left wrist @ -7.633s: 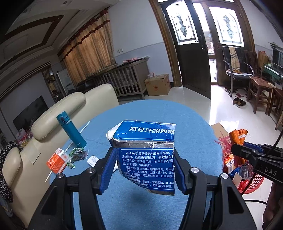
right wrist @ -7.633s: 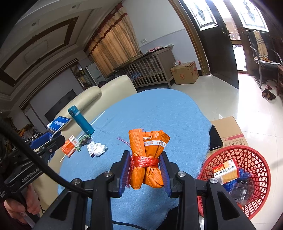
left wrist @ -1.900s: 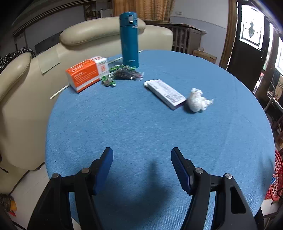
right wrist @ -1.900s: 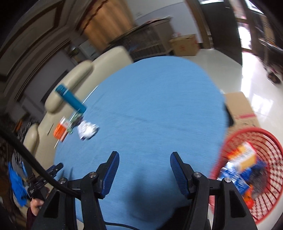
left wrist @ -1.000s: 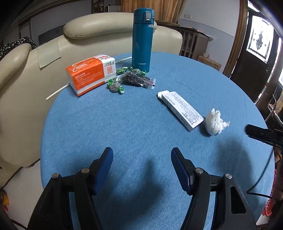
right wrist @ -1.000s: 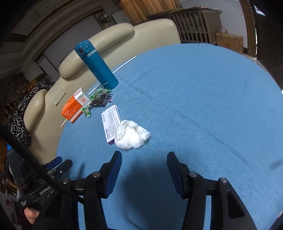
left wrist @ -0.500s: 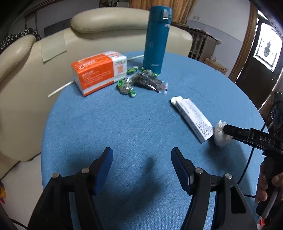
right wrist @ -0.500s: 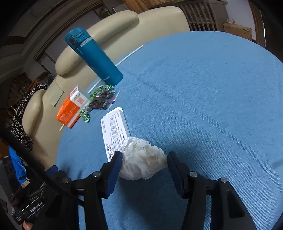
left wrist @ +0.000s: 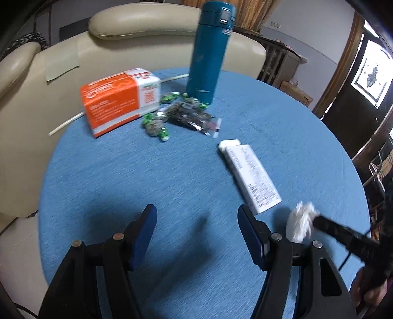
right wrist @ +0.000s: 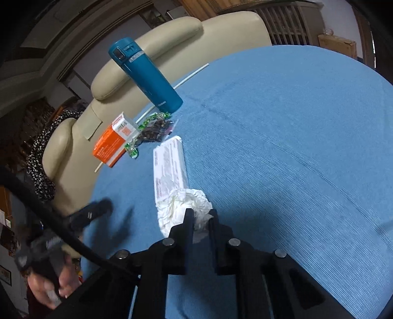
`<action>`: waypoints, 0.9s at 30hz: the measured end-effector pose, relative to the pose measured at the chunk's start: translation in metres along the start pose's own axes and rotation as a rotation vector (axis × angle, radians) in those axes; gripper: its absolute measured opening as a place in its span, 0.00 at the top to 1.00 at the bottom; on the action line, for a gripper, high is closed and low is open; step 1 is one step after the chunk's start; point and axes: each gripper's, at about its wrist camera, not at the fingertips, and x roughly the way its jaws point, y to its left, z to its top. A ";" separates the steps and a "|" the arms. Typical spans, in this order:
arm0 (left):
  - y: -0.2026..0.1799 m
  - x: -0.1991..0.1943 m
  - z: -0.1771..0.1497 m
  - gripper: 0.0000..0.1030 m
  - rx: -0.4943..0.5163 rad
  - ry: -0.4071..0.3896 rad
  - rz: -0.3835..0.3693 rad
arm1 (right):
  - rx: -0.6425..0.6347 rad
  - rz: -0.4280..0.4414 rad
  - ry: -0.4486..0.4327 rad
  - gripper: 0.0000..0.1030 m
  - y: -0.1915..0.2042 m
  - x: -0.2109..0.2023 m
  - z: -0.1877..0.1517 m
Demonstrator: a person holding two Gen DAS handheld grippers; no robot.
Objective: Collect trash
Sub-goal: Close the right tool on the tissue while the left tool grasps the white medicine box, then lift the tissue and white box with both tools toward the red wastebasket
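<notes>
On the tabletop (left wrist: 103, 176), the flask (left wrist: 208, 51) stands behind the wrappers (left wrist: 181, 116); carton (left wrist: 118, 103) to its left, flat box (left wrist: 250, 176) and tissue (left wrist: 301, 224) before it.

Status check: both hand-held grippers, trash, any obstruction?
Right hand-held gripper just closed on crumpled tissue. Left hand-held gripper open, empty. White box touching tissue; otherwise unobstructed.

This is a room in a home. A round table (left wrist: 98, 171) with a blue cloth fills the space under the claw. Past the table, far from the claw, sits a big cream sofa (left wrist: 137, 46). Behind it hang tan curtains (left wrist: 250, 12). Off to the right is a dark wooden door (left wrist: 356, 98) with a patterned glass window.
</notes>
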 end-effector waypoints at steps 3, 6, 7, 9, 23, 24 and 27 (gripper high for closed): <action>-0.011 0.010 0.012 0.33 -0.010 0.009 -0.020 | 0.003 -0.013 -0.019 0.87 -0.008 -0.012 -0.003; -0.027 0.025 0.028 0.33 -0.014 0.039 -0.037 | 0.014 -0.005 -0.044 0.87 -0.016 -0.026 -0.005; -0.033 0.030 0.032 0.33 -0.010 0.048 -0.042 | 0.016 -0.007 -0.049 0.87 -0.017 -0.029 -0.006; -0.049 0.040 0.039 0.33 0.015 0.059 -0.039 | 0.018 -0.018 -0.063 0.87 -0.022 -0.038 -0.011; -0.077 0.079 0.023 0.49 -0.001 0.110 0.019 | 0.052 -0.041 -0.103 0.88 -0.044 -0.086 -0.047; -0.076 0.078 0.022 0.51 -0.004 0.108 0.015 | 0.056 -0.042 -0.107 0.88 -0.045 -0.090 -0.049; -0.077 0.067 0.015 0.53 0.009 0.084 0.026 | 0.070 -0.045 -0.122 0.88 -0.049 -0.100 -0.057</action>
